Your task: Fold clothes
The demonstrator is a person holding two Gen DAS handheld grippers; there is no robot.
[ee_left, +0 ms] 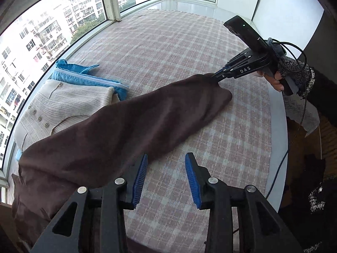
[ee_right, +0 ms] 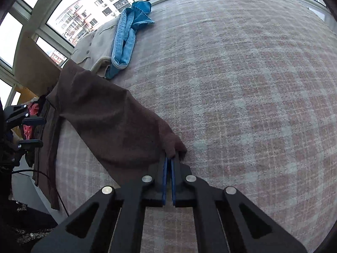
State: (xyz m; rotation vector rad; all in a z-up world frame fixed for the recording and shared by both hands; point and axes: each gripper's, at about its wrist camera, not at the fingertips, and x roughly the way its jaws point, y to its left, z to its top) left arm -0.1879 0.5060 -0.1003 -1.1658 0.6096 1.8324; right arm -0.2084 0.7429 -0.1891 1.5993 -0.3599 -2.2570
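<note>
A long dark brown garment (ee_left: 126, 126) stretches across the plaid-covered surface (ee_left: 168, 52). One end hangs over the near left edge. In the right wrist view the brown garment (ee_right: 105, 122) runs up to my right gripper (ee_right: 169, 159), which is shut on its corner. The left wrist view shows that right gripper (ee_left: 219, 77) pinching the far end, held by a hand in a dark sleeve (ee_left: 294, 73). My left gripper (ee_left: 166, 156) stands open just right of the garment, with only plaid cloth between its blue pads (ee_left: 192, 179). It also shows at the left edge as the left gripper (ee_right: 31, 130).
A folded cream cardigan (ee_left: 63, 105) lies on blue denim (ee_left: 88, 78) at the far left by the windows (ee_left: 52, 31). The same cardigan (ee_right: 94, 44) and denim (ee_right: 126, 35) show up top. The surface's edge (ee_left: 278, 126) curves at right, with a cable (ee_left: 280, 168) hanging.
</note>
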